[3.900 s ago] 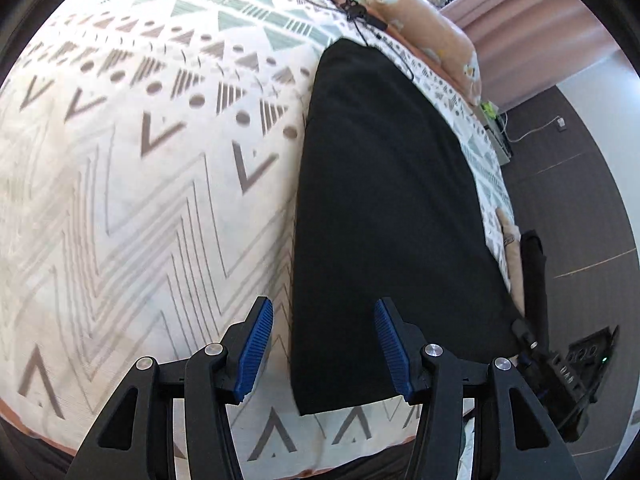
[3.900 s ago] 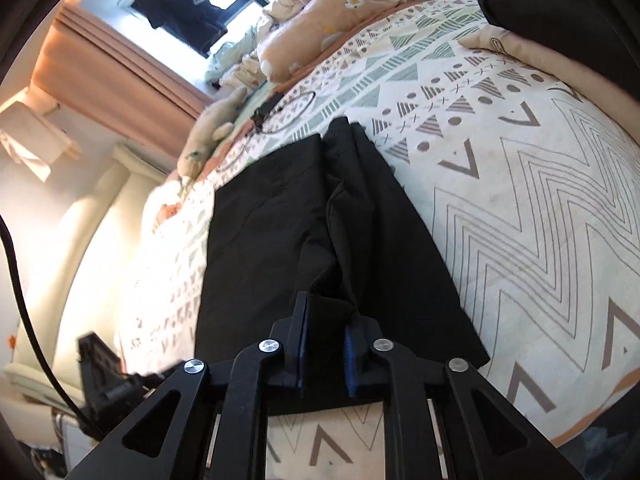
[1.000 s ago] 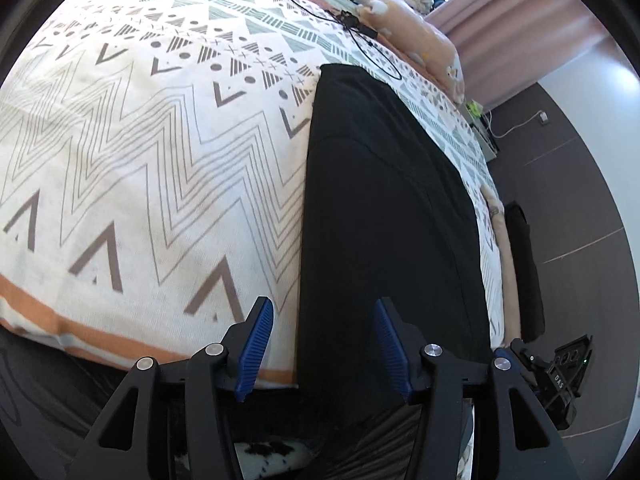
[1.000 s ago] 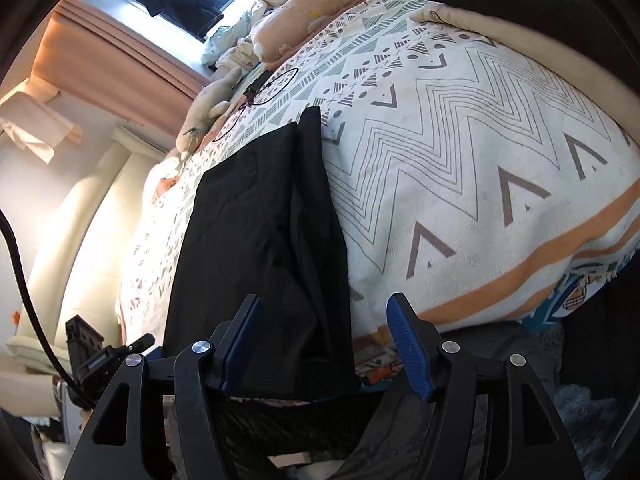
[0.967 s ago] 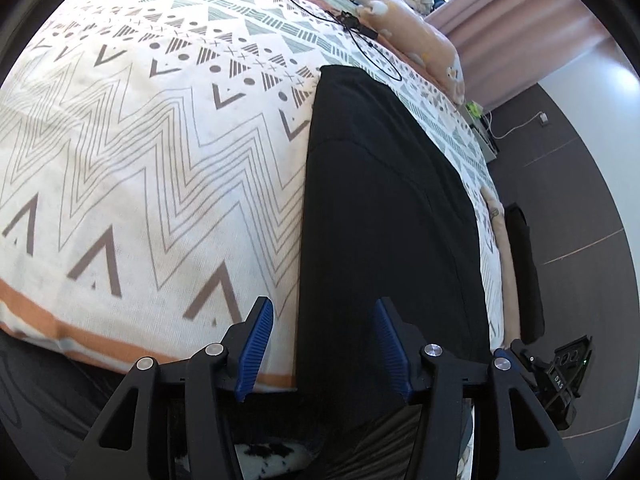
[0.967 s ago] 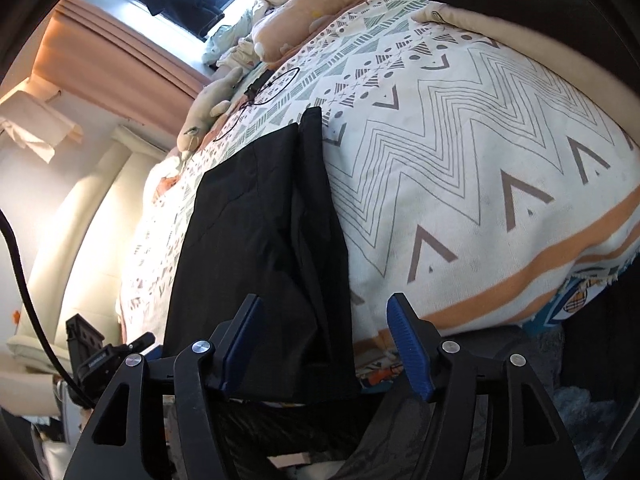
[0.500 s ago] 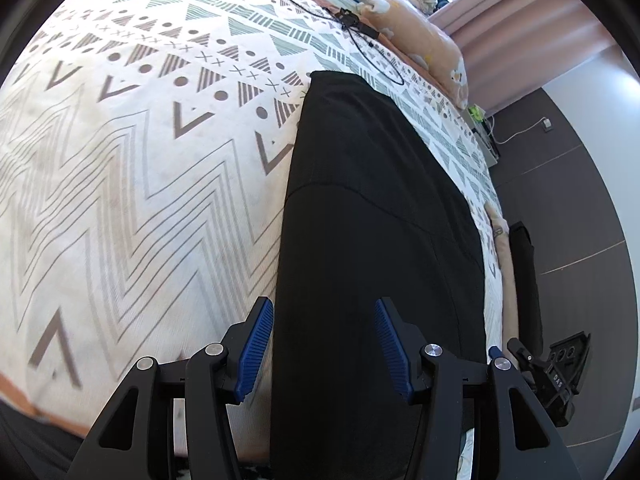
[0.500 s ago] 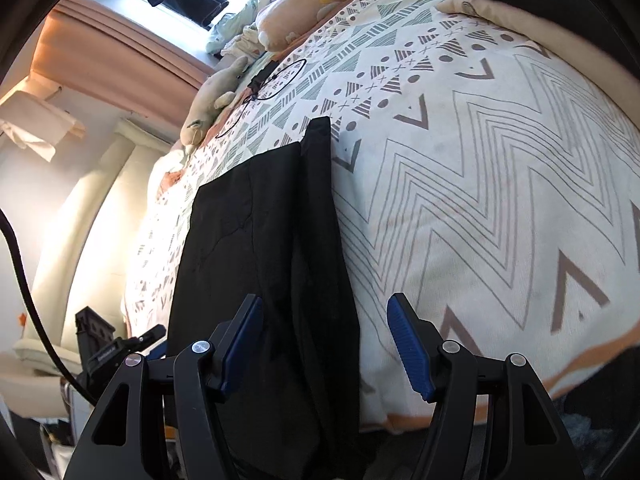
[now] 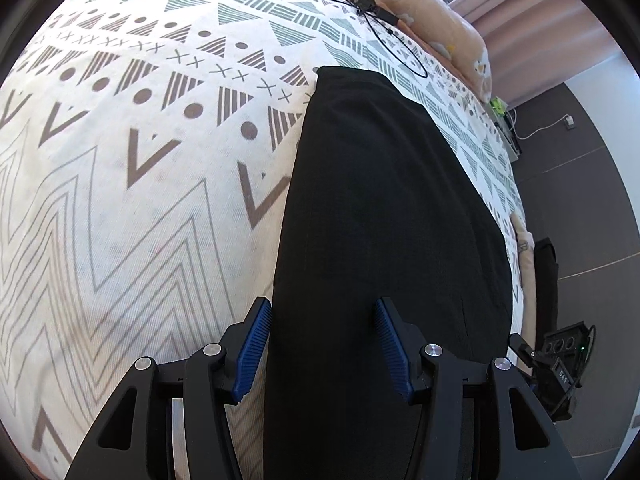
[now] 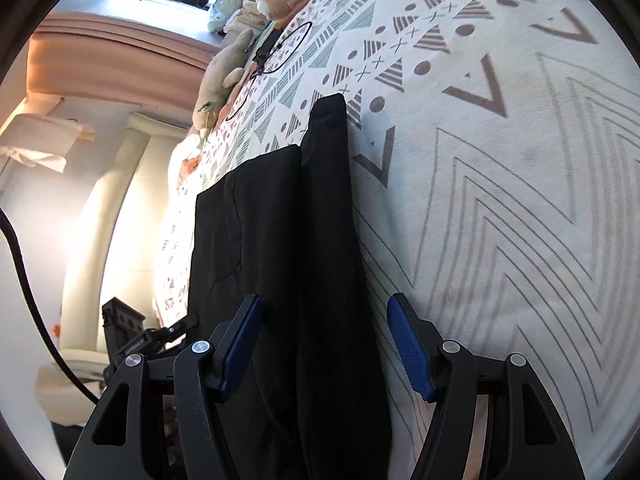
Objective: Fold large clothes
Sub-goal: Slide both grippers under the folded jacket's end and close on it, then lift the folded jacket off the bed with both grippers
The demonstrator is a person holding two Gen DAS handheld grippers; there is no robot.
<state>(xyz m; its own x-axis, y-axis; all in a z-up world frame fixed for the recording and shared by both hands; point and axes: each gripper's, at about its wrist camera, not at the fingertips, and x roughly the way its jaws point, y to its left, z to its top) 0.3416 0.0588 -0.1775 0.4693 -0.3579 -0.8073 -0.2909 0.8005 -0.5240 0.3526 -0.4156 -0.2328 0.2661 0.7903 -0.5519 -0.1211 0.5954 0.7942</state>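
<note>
Both hand-held grippers, left (image 9: 322, 342) and right (image 10: 326, 340), gaped wide over the black garment (image 9: 384, 208); pinching its near end looked next.

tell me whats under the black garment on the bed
The black garment lies flat on the patterned bedspread, which shows all around it. Whatever is directly beneath the cloth is covered; no bulge suggests anything else there.
</note>
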